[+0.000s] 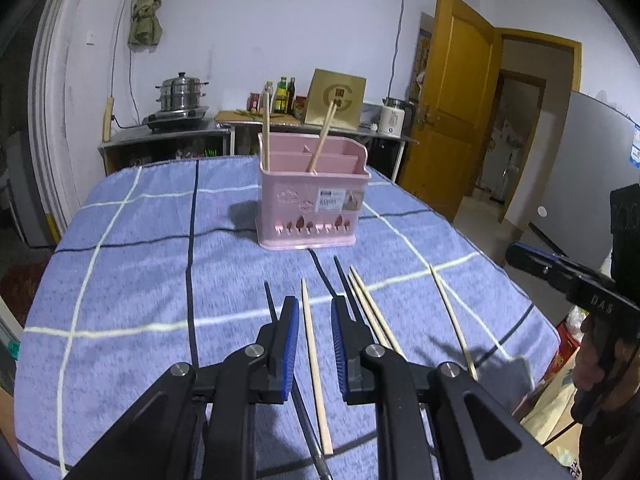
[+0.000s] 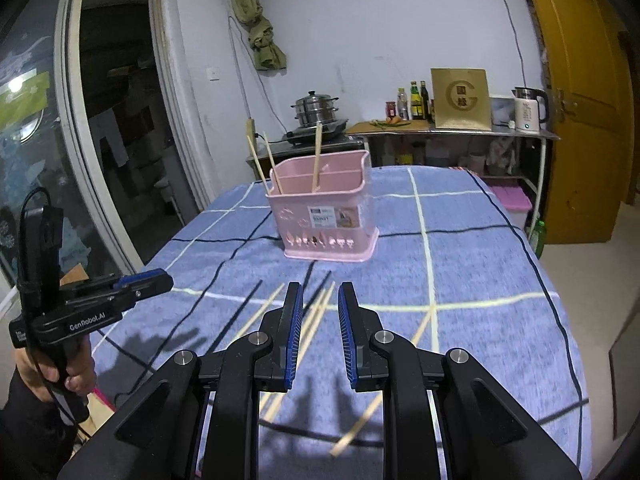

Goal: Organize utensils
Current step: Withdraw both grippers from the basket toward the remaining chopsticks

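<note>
**Desk:** Left wrist view — what's the subject?

**Photog:** Wooden chopsticks, loose on the table. One chopstick [image 1: 314, 364] lies on the cloth, seen in line w/ the gap of the left gripper [image 1: 315, 312], near edge. A pair of chopsticks [image 1: 372, 312] just right of that gripper, touching or nearly so; a single chopstick [image 1: 452, 320] further right, apart.

**Desk:** How'll they handle?

**Photog:** My read: light, stiff, thin, smooth, apt to roll or pivot if pinched off-centre. Best taken near mid-length, pads across the stick, cloth giving a bit underneath.

**Desk:** Fingers?

**Photog:** Left: blue pads apart, narrow gap, nothing clamped; can't tell if tips touch the cloth. Right gripper [image 2: 319, 308], from right wrist view: pads also apart, empty, over the pair [image 2: 320, 312].

**Desk:** Containers?

**Photog:** Pink plastic caddy [image 2: 324, 216], mid-table, far side of the sticks, divided into compartments. Right view shows three chopsticks standing tilted inside: two in the left end [image 2: 266, 164], one nearer centre [image 2: 317, 158]. Left view shows only two clearly. Which compartment each sits in, can't say.

**Desk:** Surroundings?

**Photog:** Blue checked tablecloth [image 1: 140, 280]; steamer pot [image 1: 182, 92], bottles [image 1: 282, 96], kettle [image 2: 528, 110] on the far counter; yellow door [image 1: 452, 92] right.
</note>
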Available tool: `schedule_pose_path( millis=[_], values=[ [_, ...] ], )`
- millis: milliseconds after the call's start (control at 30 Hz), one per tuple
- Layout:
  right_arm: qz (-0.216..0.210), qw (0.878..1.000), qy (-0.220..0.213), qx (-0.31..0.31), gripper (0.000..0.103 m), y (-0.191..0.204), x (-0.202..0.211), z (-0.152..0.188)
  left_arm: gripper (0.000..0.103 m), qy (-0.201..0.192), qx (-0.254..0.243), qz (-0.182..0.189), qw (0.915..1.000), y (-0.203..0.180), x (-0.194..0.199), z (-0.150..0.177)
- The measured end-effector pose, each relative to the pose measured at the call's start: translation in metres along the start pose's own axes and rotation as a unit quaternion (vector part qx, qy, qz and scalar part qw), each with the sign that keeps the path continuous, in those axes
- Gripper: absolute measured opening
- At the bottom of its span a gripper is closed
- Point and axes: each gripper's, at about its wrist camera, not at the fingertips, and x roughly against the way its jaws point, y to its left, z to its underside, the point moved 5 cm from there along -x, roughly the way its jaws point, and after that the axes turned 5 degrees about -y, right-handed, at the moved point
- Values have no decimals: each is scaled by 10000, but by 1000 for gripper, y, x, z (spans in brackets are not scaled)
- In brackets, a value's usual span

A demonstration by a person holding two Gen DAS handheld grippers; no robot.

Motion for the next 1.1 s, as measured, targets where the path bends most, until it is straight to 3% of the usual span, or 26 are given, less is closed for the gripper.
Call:
schedule_pose_path(
  millis=[400,1100],
  values=[
    [236,9992,257,-172,19,-20,-12,17,16,392,40,16,9992,-1,-29,17],
    [506,9929,1061,-194,19,-34,-82,24,16,1368,-85,-185,9904,6,-129,18]
  ],
)
